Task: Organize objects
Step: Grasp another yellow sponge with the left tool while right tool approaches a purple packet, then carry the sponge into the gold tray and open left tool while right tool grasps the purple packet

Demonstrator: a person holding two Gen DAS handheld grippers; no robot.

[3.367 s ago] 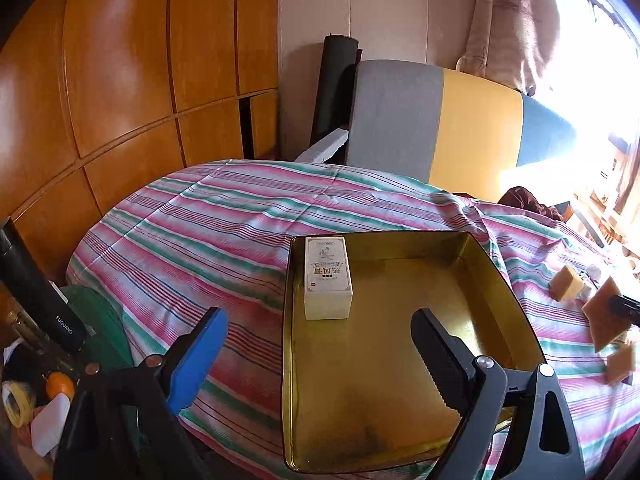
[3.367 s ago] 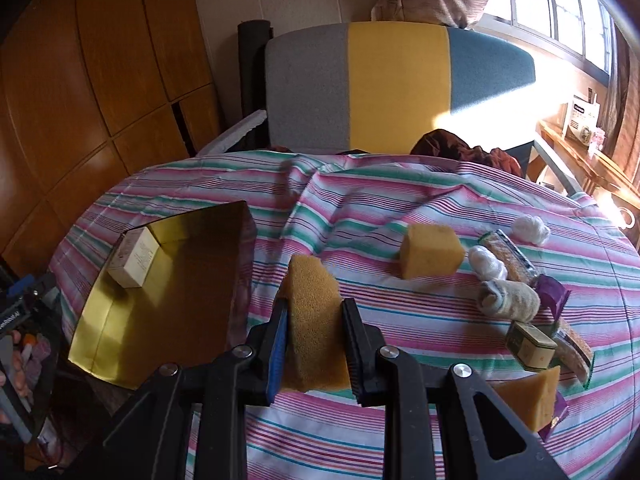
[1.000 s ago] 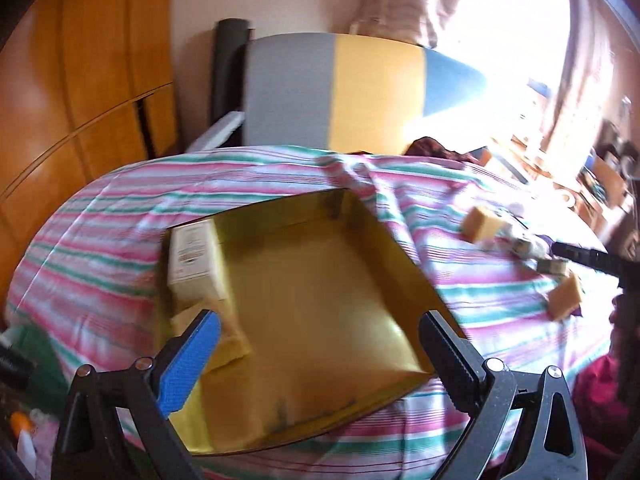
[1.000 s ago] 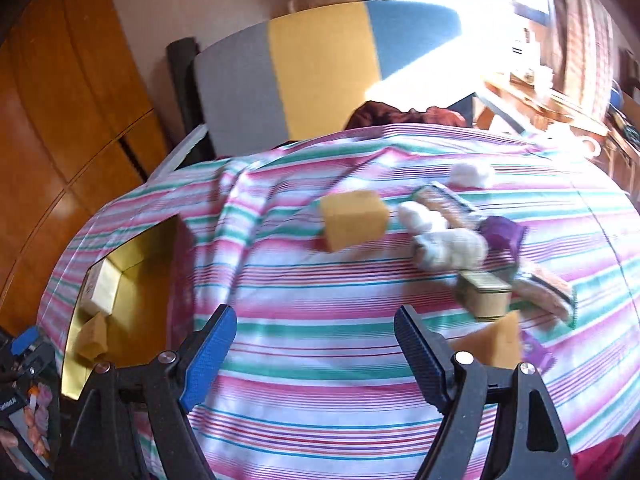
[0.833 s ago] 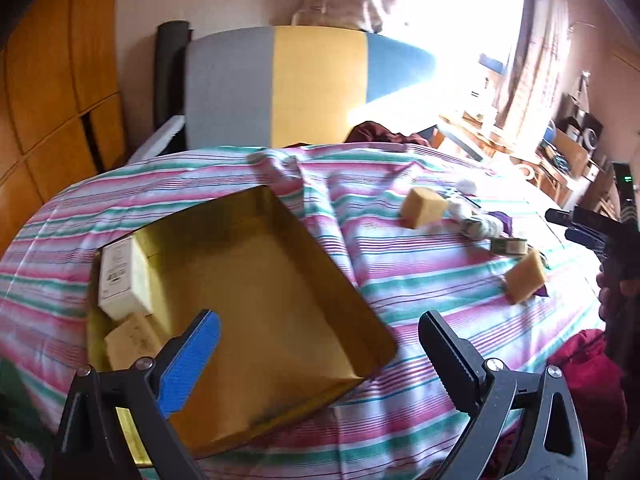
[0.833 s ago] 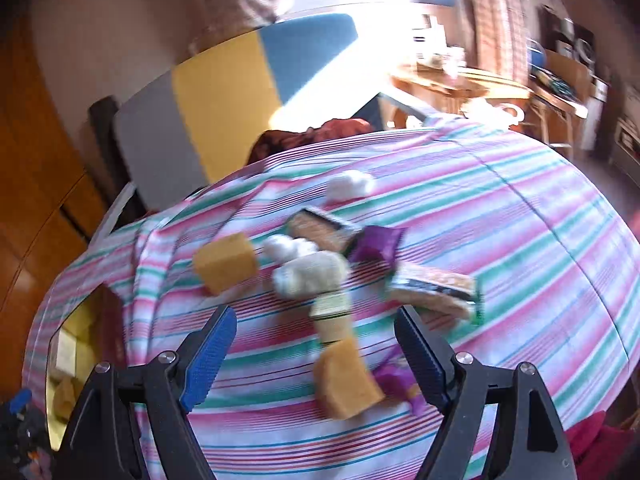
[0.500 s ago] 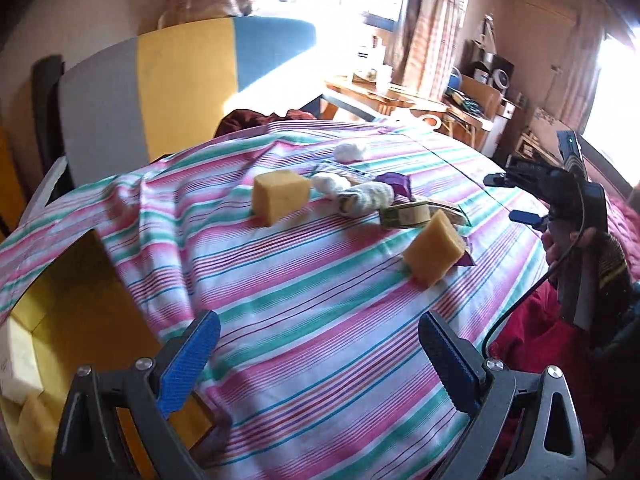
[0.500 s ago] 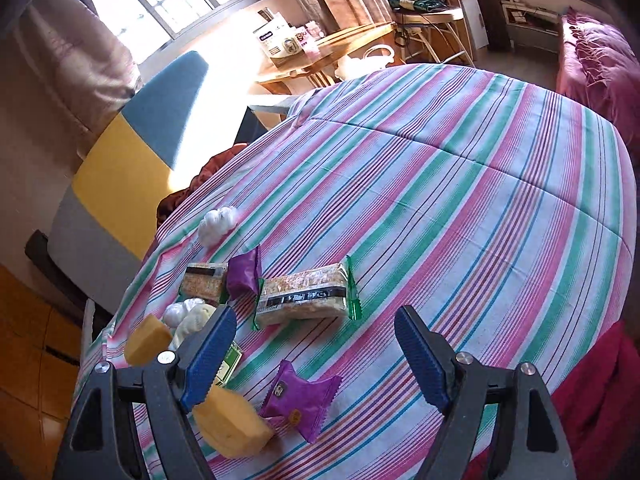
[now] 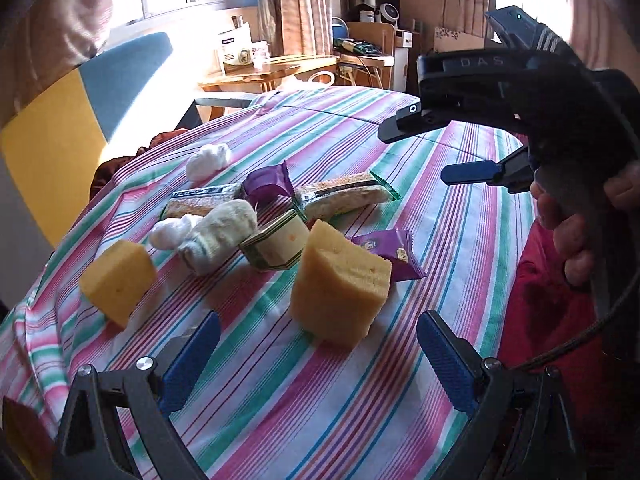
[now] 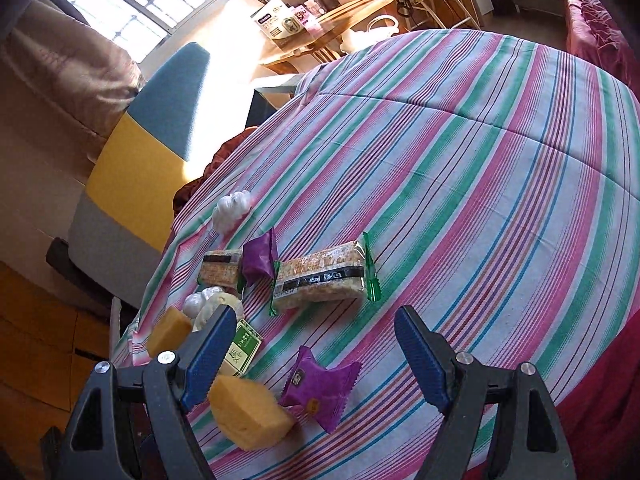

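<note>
Between my left gripper's [image 9: 316, 354] wide-open blue pads, nothing is held; the nearer yellow sponge block [image 9: 340, 284] stands on the striped tablecloth [image 9: 280, 400] just beyond the gap. Ahead and to the left of those jaws sits a second sponge block [image 9: 118, 282], well apart from the first. Past both lie a small green-and-cream box [image 9: 276, 242], a rolled white sock [image 9: 220, 226] touching it, and a purple snack packet [image 9: 390, 252] partly under the near sponge. Farther out rest two wrapped cracker bars [image 9: 344, 196], another purple packet [image 9: 268, 182] between them, and a white wad [image 9: 209, 160].

My right gripper [image 10: 312, 354] also stands open and empty, hovering over the cloth. Just inside its left pad lies the purple packet [image 10: 320, 388]; the sponge [image 10: 248, 416] sits under that left finger. Ahead of the jaws lies the long cracker bar [image 10: 320, 276]. From the left camera, a hand [image 9: 572, 232] holds that right gripper at the far right.
</note>
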